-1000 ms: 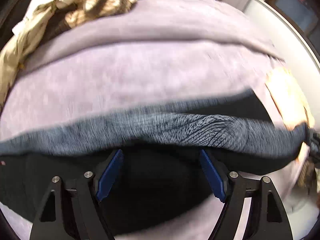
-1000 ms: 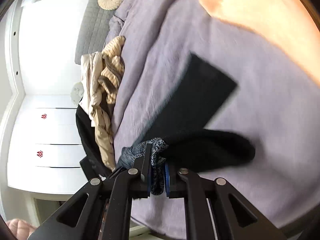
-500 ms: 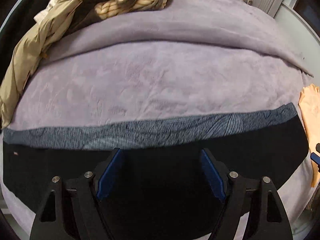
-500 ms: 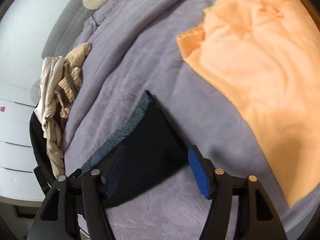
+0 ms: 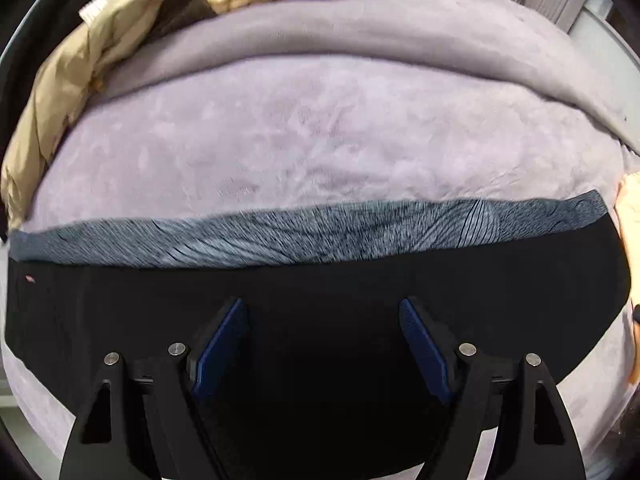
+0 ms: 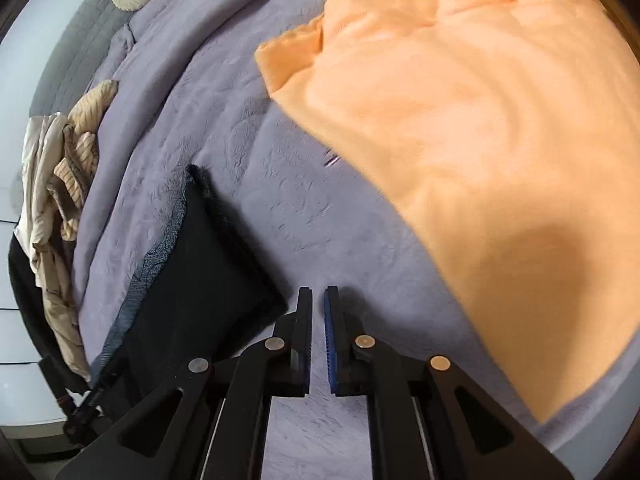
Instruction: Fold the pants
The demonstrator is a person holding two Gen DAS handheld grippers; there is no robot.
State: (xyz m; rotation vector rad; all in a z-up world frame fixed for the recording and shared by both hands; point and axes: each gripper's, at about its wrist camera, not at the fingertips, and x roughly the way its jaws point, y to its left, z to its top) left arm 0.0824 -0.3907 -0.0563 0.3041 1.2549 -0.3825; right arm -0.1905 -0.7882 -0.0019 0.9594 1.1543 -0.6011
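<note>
Pants (image 5: 320, 280) lay flat across the lower frame on the bed (image 5: 320, 140), folded lengthwise; further folds judged outstanding. Left gripper (image 5: 322, 344) was released above them. Right gripper (image 6: 318, 332) was nearly clenched, empty, beside their end.

A: What does the left gripper (image 5: 322, 344) look like?
B: Black angular arms with triangular cut-outs, round silver screws, blue pads.
A: And the right gripper (image 6: 318, 312)?
B: The same build, its blue pad finely ribbed.
</note>
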